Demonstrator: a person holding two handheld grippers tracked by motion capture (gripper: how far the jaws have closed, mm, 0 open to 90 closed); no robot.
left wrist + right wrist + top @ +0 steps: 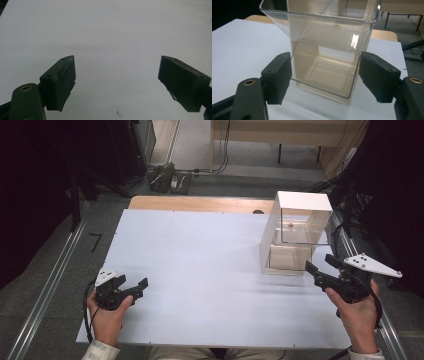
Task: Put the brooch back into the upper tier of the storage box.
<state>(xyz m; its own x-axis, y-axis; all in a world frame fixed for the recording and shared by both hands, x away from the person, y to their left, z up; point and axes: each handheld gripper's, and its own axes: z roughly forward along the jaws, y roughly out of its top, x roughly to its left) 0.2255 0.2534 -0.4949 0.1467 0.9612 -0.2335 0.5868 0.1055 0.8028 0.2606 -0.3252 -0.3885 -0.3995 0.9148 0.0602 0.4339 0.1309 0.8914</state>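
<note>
Approach only: my right gripper (320, 268), jaws wide, faces clear two-tier plastic drawer box (329, 47); no contact yet. Left gripper (134, 286) wide, idle on white table (200, 260).

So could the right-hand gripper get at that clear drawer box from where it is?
Probably yes: the right gripper points at the clear drawer box with open jaws, and nothing lies between them on the white table.

My two grippers (131, 289) (318, 268) are black, with brass-coloured rings at the joints and a pale grey plate (371, 265) on the right one. The table (200, 270) under them is plain white, its far edge bare wood. The cabinet (295, 232) is cream-white with clear, see-through drawers (322, 32).
</note>
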